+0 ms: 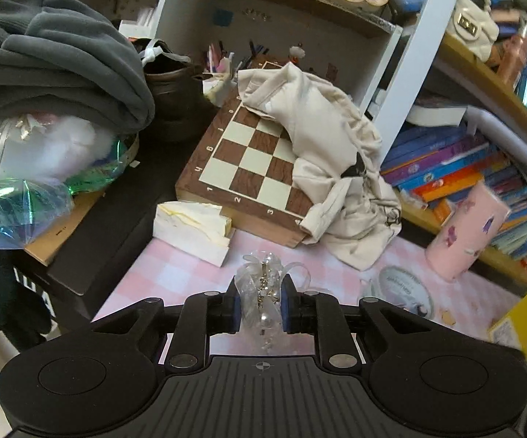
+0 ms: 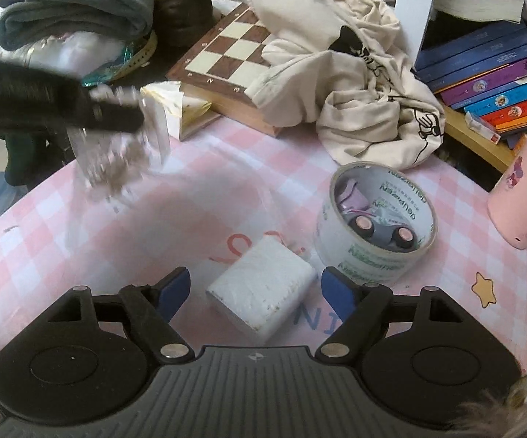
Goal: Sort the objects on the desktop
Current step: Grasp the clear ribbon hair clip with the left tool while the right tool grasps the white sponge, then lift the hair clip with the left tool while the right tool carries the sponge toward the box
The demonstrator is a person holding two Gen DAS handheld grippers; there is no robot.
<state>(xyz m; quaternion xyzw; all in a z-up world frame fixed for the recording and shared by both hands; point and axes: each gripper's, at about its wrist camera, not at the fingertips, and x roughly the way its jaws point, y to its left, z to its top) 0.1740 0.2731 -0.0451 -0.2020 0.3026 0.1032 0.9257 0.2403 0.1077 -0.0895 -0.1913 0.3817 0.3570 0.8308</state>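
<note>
A small clear plastic bag [image 1: 263, 284] with pearls and metal trinkets inside is pinched between the blue pads of my left gripper [image 1: 261, 303], which is shut on it above the pink checked tablecloth [image 1: 175, 266]. The right wrist view shows that bag [image 2: 117, 157] as a blur hanging from the left gripper [image 2: 117, 116] at the left. My right gripper [image 2: 256, 278] is open low over the table. A white tissue pack [image 2: 263, 292] lies between its fingers, with a gap on the left side.
A tape roll [image 2: 369, 259] with small items inside stands right of the pack. A pink cylinder [image 2: 522, 200] leans at the far right. Behind are a chessboard [image 1: 248, 157], a cream cloth bag [image 1: 336, 168], a white box [image 1: 194, 230], stacked books [image 1: 446, 168] and grey clothes [image 1: 51, 58].
</note>
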